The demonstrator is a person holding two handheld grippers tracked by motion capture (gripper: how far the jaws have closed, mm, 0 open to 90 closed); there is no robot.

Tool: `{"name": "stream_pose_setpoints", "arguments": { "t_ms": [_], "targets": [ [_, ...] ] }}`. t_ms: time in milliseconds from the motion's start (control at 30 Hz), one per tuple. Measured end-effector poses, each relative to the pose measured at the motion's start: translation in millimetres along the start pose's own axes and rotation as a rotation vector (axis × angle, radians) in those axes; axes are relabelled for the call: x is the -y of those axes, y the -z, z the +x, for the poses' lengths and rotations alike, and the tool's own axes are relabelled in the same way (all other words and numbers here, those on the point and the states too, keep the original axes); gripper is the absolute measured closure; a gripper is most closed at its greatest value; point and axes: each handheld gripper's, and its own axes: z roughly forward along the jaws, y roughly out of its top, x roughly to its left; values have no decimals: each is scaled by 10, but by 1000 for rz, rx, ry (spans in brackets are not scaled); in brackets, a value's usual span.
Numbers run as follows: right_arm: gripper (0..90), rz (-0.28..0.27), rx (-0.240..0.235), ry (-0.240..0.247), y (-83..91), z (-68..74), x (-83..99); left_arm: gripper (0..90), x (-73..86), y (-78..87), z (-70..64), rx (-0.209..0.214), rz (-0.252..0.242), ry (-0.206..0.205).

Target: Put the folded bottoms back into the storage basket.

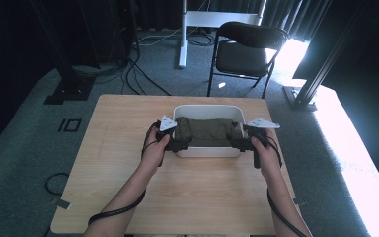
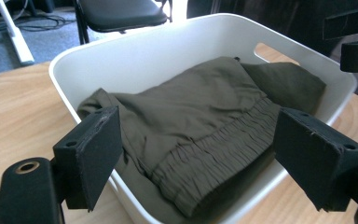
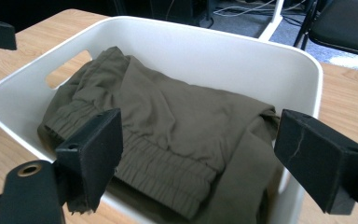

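Observation:
A white plastic bin (image 1: 208, 108) stands at the far middle of the wooden table (image 1: 118, 163). A folded olive-green garment (image 1: 208, 132) with an elastic waistband lies inside it. My left gripper (image 1: 176, 143) is at the bin's near left corner and my right gripper (image 1: 237, 142) at its near right corner. In the left gripper view the jaws of my left gripper (image 2: 200, 140) stand wide open over the garment (image 2: 200, 105) and the bin's rim (image 2: 116, 51). My right gripper (image 3: 198, 144) is likewise open above the garment (image 3: 177, 109) and bin (image 3: 214, 46). Nothing is held.
A black folding chair (image 1: 244, 47) stands on the carpet beyond the table, beside a white desk leg (image 1: 182, 34) and floor cables (image 1: 143, 81). Black frame posts (image 1: 316, 74) flank the table. Bare tabletop lies left, right and in front of the bin.

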Motion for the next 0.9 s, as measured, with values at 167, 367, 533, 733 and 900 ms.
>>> {"name": "stream_pose_setpoints", "arguments": {
  "t_ms": [167,367,533,733,900],
  "targets": [
    [145,4,-2,11,83,8,78,175,53,58,-24,4,9,-10],
    [145,5,-6,19,186,15,201,175,119,159,-35,-1,7,-15],
    [144,8,3,19,261,10,321,175,196,250,-21,-11,12,-11],
    [138,30,17,52,325,2,483,174,320,337,42,-16,31,-20],
    [138,38,17,37,347,-37,633,174,455,361,91,-30,51,-17]
  ]
}}
